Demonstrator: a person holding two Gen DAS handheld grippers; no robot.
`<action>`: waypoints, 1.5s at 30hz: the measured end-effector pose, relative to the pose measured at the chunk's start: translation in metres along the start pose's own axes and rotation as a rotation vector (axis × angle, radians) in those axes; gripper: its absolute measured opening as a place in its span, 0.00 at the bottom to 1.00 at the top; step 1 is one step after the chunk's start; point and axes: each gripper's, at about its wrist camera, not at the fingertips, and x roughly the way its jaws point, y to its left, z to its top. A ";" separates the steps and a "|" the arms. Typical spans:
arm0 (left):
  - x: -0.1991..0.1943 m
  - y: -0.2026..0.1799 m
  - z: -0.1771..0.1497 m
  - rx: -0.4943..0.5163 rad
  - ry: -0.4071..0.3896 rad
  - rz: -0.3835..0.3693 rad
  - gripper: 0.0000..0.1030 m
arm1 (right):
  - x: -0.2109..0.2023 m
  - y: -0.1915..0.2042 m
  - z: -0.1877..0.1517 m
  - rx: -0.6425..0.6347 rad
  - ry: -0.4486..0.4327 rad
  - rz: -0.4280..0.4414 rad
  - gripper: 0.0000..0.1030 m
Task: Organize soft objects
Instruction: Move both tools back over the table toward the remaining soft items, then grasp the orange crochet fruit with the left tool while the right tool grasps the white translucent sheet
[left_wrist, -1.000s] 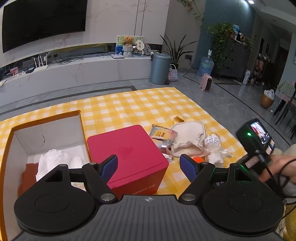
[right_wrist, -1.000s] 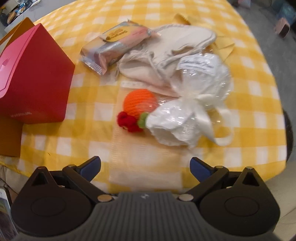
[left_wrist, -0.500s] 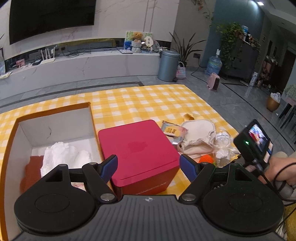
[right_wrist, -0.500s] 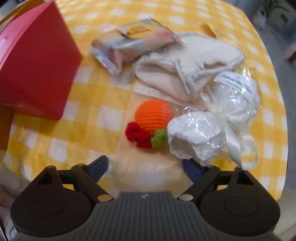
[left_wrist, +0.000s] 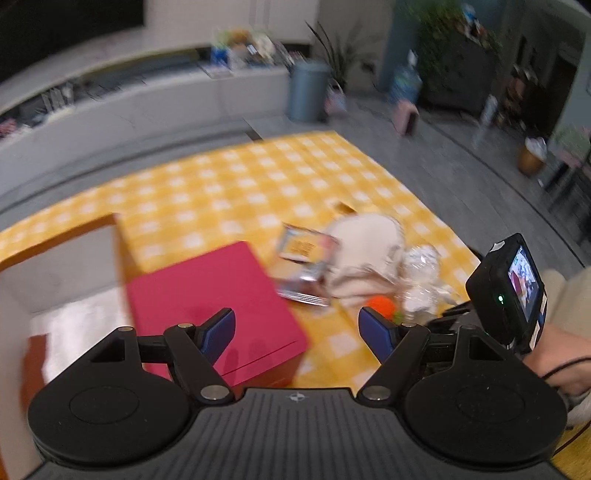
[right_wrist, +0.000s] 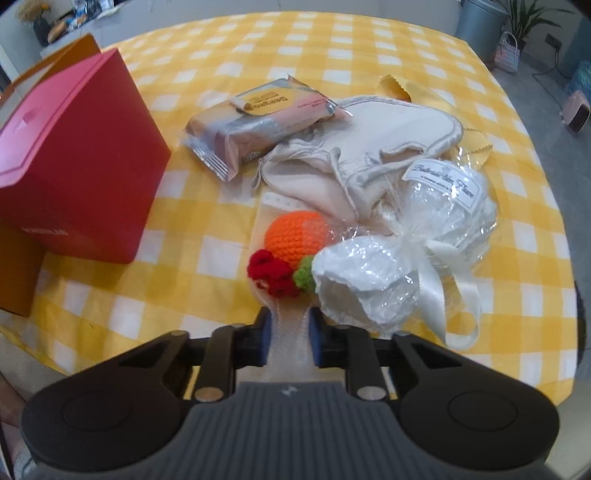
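Cream mesh pouch (right_wrist: 286, 325), bunched between the blue pads (right_wrist: 264, 334) of the right tool (right_wrist: 289, 338), whose jaws have just been closing and now pinch it. Just ahead of the tool the pouch holds an orange knitted ball (right_wrist: 297, 236) with red and green trim. To its right lies a cellophane bundle (right_wrist: 402, 266); beyond, a cloth bag (right_wrist: 373, 136) and a wipes pack (right_wrist: 258, 118). A red box (right_wrist: 74, 162) stands left on the checked counter (right_wrist: 369, 48). The left tool (left_wrist: 297, 326) hangs wide open, empty, above the box's corner; its view is blurred.
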 end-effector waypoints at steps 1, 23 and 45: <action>0.010 -0.006 0.006 0.014 0.034 -0.016 0.87 | -0.001 -0.003 -0.001 0.010 -0.005 0.019 0.18; 0.172 -0.089 0.022 0.218 0.434 -0.029 0.84 | -0.002 -0.021 -0.011 0.102 -0.054 0.301 0.05; 0.130 -0.067 0.034 0.132 0.372 -0.142 0.51 | 0.002 -0.020 -0.010 0.096 -0.053 0.289 0.02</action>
